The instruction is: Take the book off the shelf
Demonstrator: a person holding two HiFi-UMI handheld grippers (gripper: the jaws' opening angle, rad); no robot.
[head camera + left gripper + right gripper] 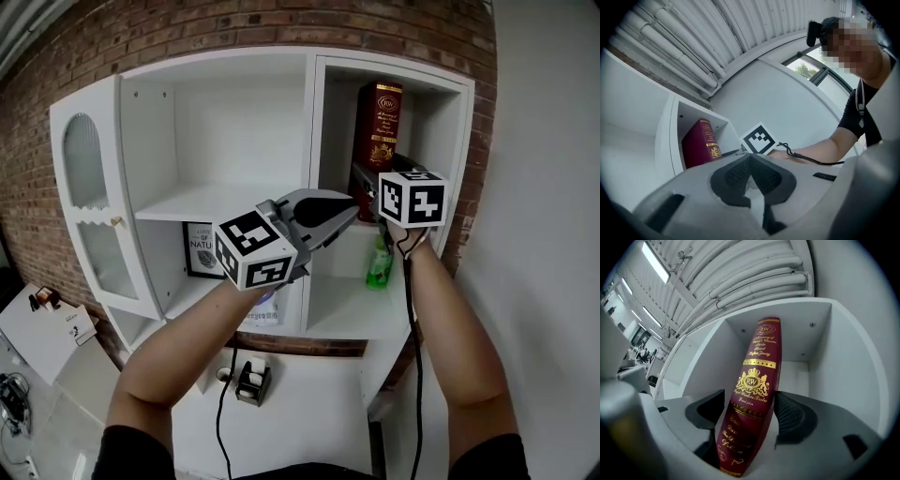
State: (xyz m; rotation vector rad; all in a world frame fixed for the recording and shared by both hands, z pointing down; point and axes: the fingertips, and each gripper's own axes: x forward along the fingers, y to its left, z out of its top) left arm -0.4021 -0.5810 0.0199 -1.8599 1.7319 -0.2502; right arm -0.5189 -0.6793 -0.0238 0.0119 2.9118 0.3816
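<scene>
The left hand-held gripper (345,214) hovers in front of the white shelf (225,202), its jaws closed together on nothing. Further right, the red book (377,127) stands in the upper right compartment, between the wide-spread jaws of the right hand-held gripper (749,408).
</scene>
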